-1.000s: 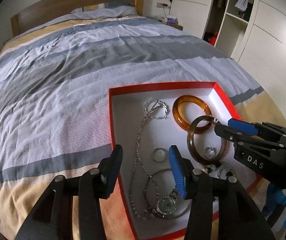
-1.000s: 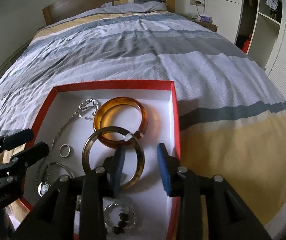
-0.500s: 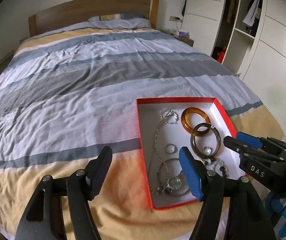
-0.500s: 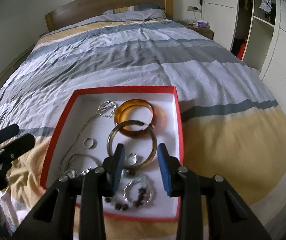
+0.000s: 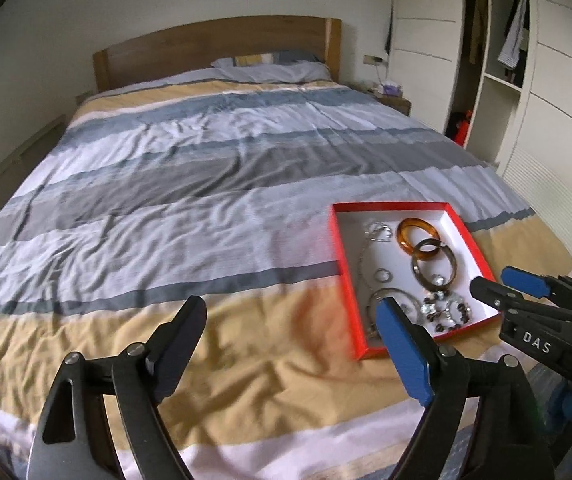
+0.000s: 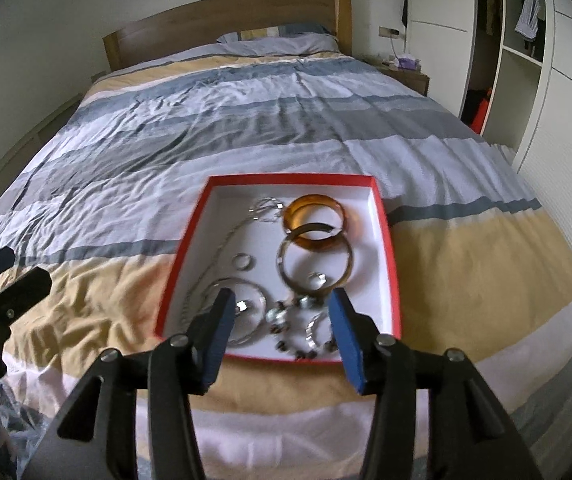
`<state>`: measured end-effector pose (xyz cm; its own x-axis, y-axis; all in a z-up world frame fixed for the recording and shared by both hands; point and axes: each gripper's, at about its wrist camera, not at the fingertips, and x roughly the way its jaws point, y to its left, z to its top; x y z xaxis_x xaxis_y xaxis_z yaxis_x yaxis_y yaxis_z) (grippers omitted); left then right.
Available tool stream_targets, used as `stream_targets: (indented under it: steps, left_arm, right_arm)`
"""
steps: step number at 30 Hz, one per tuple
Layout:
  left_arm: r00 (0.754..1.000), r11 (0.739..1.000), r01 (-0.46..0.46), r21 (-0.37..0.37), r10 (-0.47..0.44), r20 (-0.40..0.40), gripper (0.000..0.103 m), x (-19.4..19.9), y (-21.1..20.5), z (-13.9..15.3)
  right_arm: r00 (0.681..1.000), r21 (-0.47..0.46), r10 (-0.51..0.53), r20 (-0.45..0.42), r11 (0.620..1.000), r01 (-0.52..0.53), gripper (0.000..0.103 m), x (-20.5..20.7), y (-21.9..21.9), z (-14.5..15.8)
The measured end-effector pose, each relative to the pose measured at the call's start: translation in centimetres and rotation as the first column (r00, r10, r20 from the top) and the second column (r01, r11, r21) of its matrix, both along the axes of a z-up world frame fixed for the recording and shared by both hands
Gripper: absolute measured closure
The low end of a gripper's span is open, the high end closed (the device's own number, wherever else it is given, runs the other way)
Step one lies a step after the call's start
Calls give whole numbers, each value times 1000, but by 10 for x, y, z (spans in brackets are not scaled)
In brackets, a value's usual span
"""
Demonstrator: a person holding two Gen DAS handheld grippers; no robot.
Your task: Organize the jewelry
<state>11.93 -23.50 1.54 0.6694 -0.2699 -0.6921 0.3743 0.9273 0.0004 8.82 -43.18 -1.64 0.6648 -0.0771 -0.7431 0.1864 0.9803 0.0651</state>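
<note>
Striped bed (image 6: 245, 120) | red box (image 6: 390, 240) near its foot, bangles (image 6: 314, 216) inside | left gripper (image 5: 290, 344) beside box, jaws just opening, empty | right gripper (image 6: 279, 332) before box, jaws just opening, empty

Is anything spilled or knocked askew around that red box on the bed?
Nothing stands out. The red box sits flat on the striped duvet with all the jewelry inside it. The amber bangle and the darker bangle overlap, and the silver chain trails loosely, but nothing lies outside the box or looks broken.
</note>
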Motion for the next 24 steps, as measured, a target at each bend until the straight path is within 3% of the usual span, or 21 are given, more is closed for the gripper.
stream_targets:
  steps: [24]
  left_arm:
    - [972,976,-215,27,211,104,13,-50,146,30]
  right_arm:
    - [991,-50,121,55,992,-118,37,-37,131,28]
